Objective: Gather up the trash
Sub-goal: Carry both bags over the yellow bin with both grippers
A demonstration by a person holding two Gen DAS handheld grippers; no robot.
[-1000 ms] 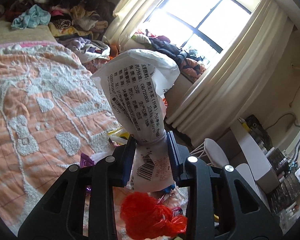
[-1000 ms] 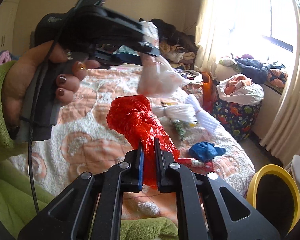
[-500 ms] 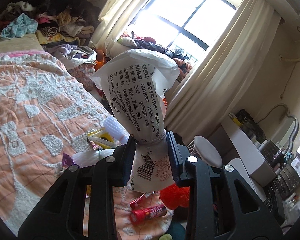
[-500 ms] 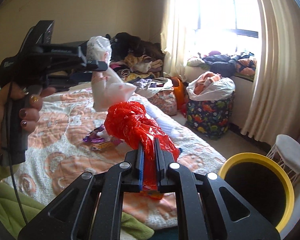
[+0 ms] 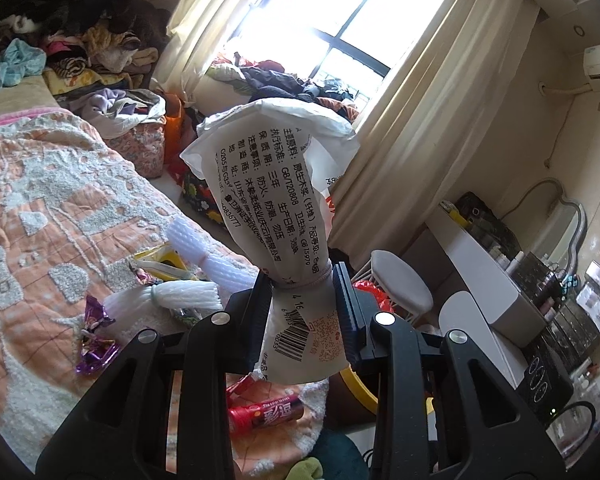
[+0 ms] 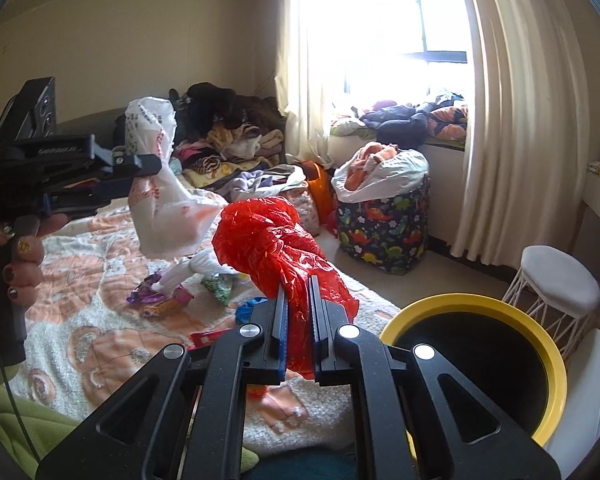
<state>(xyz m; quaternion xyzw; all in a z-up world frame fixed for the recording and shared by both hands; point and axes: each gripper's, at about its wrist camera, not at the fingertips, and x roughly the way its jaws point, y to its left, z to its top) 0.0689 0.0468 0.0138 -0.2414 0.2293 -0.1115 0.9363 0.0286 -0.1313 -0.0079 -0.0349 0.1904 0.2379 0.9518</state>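
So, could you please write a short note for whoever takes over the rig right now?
Left hand-held gripper: shut on a white printed bag, held up above the bed.
Right hand-held gripper: shut on a red plastic bag, close to the yellow-rimmed bin, which stands on the floor by the bed.
Done: two pieces picked up; neither is in the bin yet.
Left: drop both bags in the bin, then collect what lies on the bed: purple wrapper, red tube, white foam nets, yellow packet.
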